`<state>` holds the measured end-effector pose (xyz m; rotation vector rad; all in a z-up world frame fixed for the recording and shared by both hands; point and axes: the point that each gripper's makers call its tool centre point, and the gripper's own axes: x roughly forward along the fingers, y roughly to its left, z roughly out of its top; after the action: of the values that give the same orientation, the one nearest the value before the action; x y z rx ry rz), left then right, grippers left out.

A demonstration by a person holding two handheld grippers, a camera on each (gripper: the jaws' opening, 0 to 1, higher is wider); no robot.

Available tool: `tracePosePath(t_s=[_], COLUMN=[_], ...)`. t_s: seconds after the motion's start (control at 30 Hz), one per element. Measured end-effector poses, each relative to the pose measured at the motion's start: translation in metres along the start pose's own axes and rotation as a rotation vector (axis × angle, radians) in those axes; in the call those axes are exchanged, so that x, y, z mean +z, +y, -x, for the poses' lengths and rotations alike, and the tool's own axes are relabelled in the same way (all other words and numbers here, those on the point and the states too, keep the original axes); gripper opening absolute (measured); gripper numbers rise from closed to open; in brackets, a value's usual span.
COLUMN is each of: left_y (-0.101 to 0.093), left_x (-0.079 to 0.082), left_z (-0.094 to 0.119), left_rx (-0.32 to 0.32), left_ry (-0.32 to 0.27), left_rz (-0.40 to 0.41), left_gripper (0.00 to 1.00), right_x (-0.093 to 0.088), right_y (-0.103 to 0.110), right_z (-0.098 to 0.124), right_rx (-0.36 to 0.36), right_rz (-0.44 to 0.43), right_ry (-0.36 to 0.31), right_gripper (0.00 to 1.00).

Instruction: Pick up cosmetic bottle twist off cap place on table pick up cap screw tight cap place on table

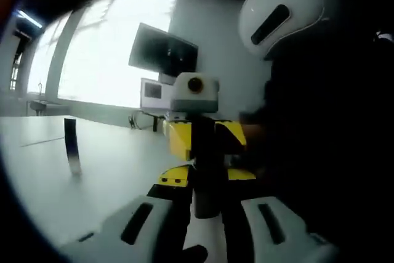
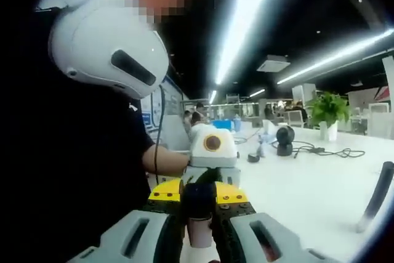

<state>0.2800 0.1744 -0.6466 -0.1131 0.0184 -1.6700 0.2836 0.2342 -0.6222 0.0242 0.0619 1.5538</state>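
A slim cosmetic bottle is held between the two grippers, which face each other above a white table (image 2: 308,195). In the right gripper view its pale body (image 2: 200,233) sits between my right gripper's (image 2: 200,238) black pads. Its dark cap (image 2: 198,200) is pinched by the yellow-tipped left gripper (image 2: 198,190) coming from the far side. In the left gripper view the bottle (image 1: 206,170) shows as a dark upright stick. My left gripper (image 1: 206,217) is shut on its near end and the right gripper (image 1: 206,143) on its far end.
A dark slim upright post (image 1: 71,146) stands on the table (image 1: 111,170), seen also as the dark post (image 2: 377,198). A person in black with a white headset (image 2: 108,44) is close behind. A monitor (image 1: 163,50), a black round device (image 2: 284,140), cables and a plant (image 2: 329,112) lie farther off.
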Motion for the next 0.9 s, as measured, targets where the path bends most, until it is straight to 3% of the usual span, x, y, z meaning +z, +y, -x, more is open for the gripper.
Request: tracePosePath(t_s=[0.43, 0.9], left_y=[0.012, 0.02], left_x=[0.006, 0.0], left_z=[0.001, 0.0], left_rx=[0.07, 0.133], left_ry=[-0.02, 0.008], left_rz=[-0.018, -0.06], left_gripper=[0.09, 0.14], right_x=[0.007, 0.009], right_y=[-0.011, -0.018], right_z=[0.003, 0.001], right_rx=[-0.058, -0.093], right_rz=[0.027, 0.041], right_ry=[-0.025, -0.038], right_gripper=[0.11, 0.11])
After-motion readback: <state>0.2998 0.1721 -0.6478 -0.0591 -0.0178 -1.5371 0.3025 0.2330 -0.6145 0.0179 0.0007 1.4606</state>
